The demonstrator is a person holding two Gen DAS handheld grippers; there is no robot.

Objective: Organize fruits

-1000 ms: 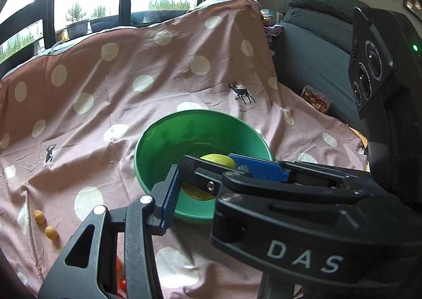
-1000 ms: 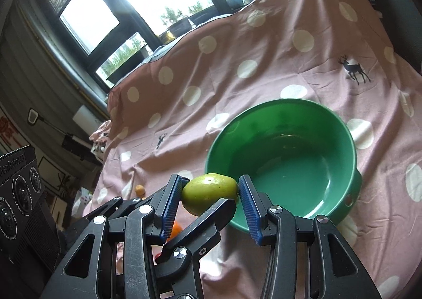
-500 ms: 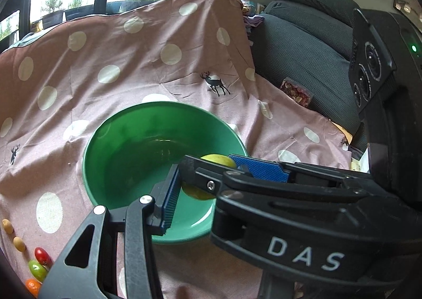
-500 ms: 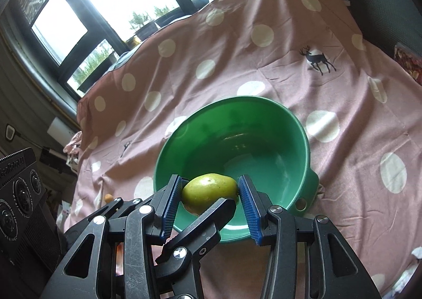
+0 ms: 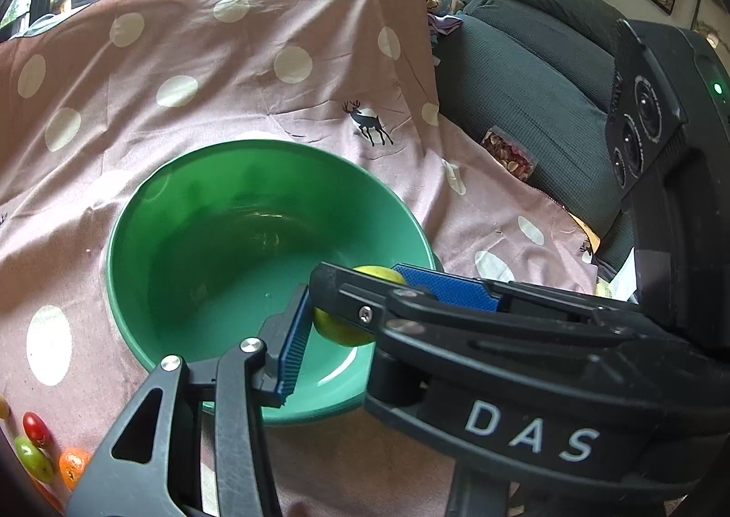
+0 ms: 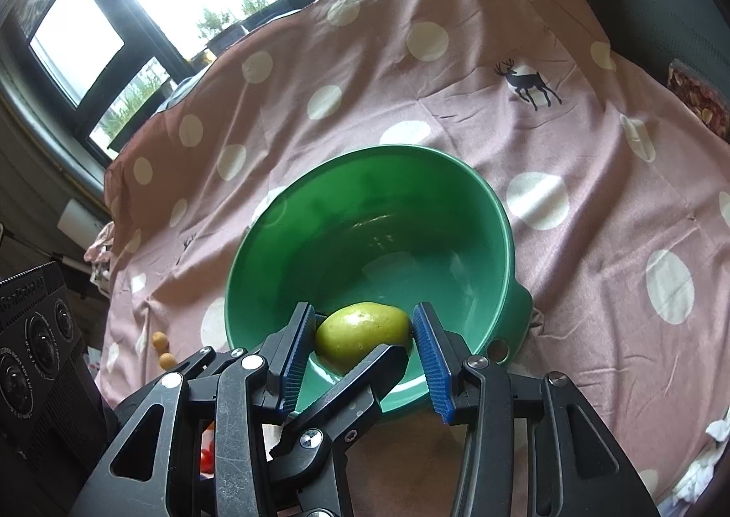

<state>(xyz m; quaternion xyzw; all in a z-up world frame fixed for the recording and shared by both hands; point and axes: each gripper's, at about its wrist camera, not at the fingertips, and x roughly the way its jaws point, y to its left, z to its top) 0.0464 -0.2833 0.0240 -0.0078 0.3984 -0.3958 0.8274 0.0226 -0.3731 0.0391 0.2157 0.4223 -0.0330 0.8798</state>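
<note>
A yellow-green fruit [image 6: 360, 327] hangs just inside the near rim of the green bowl [image 6: 319, 197], above its floor. My right gripper [image 6: 362, 334] is shut on it, a blue pad pressing each side. My left gripper [image 5: 346, 330] grips the same fruit [image 5: 337, 332]: its left blue pad [image 5: 292, 346] touches the fruit, and its other finger is hidden behind the right gripper [image 5: 365, 279], which crosses in front. In the right wrist view one black finger [image 6: 365, 364] of the left gripper passes under the fruit. The bowl [image 5: 137, 206] holds nothing else.
The bowl sits on a pink polka-dot cloth [image 5: 228, 74]. Small red, green and orange fruits [image 5: 36, 448] lie at its near left, and two tan balls [image 6: 162, 350] lie left of the bowl. A dark armchair [image 5: 524, 74] with a snack packet [image 5: 508, 152] stands to the right.
Both grippers have come forward and down with the fruit. It was at the bowl's near rim and now hangs inside the bowl. The jaws have kept their width.
</note>
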